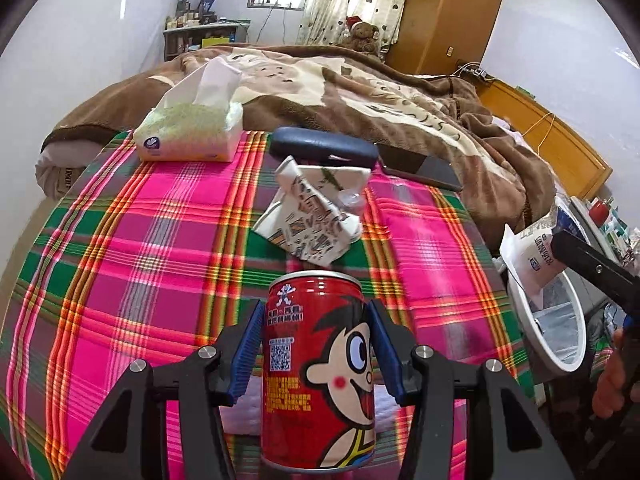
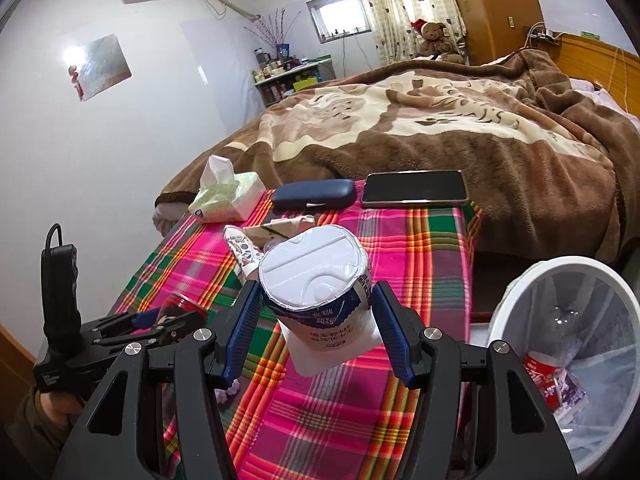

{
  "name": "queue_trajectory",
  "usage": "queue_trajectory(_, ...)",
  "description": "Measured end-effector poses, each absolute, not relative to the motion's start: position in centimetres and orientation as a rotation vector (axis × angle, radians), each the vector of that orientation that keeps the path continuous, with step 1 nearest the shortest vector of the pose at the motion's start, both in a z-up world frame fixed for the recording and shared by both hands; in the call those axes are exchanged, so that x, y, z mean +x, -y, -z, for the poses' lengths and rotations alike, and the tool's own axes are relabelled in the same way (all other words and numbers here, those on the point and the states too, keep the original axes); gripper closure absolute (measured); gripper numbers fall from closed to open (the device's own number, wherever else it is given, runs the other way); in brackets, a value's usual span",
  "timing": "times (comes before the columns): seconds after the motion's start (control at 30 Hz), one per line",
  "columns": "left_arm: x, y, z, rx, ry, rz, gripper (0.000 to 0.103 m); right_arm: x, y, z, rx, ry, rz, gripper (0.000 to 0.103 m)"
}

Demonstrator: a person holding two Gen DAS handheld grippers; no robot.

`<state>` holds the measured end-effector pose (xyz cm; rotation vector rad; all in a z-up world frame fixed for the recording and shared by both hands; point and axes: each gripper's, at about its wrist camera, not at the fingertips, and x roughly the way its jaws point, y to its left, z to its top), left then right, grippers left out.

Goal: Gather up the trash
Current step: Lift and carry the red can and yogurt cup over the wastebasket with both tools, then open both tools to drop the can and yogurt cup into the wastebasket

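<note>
A red drink can with a cartoon face stands upright between the blue pads of my left gripper, which is shut on it just above the plaid cloth. My right gripper is shut on a white yogurt cup with a foil lid, held above the cloth. In the left wrist view that cup hangs at the rim of the white waste bin. A crumpled printed carton lies on the cloth beyond the can. The bin holds a red wrapper.
A tissue pack, a dark glasses case and a black phone lie at the cloth's far edge. Behind them a brown blanket covers the bed. The bin stands on the floor to the right of the bed.
</note>
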<state>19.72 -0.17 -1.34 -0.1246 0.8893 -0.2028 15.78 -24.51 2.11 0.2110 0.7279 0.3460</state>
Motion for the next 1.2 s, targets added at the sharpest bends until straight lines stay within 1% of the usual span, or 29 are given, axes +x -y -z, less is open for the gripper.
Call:
queue_trajectory(0.27,19.1,2.4,-0.5,-0.136,-0.840,0.246,0.050,15.1,26.4,-2.4,0.235,-0.707,-0.324,0.045)
queue_trajectory(0.57,18.9,7.2,-2.2,-0.123,-0.802,0.334,0.050,14.3,30.0,-3.0,0.259,-0.682,-0.250,0.044)
queue_trajectory(0.93,19.3,15.8,-3.8,-0.091,-0.775,0.485,0.050,12.8,35.6,-3.0,0.267,-0.670,-0.095,0.044)
queue_trajectory(1.2,19.7,22.3,-3.5,-0.069,-0.795,0.594,0.050,12.6,39.6,-1.0,0.298,-0.725,0.017,0.044)
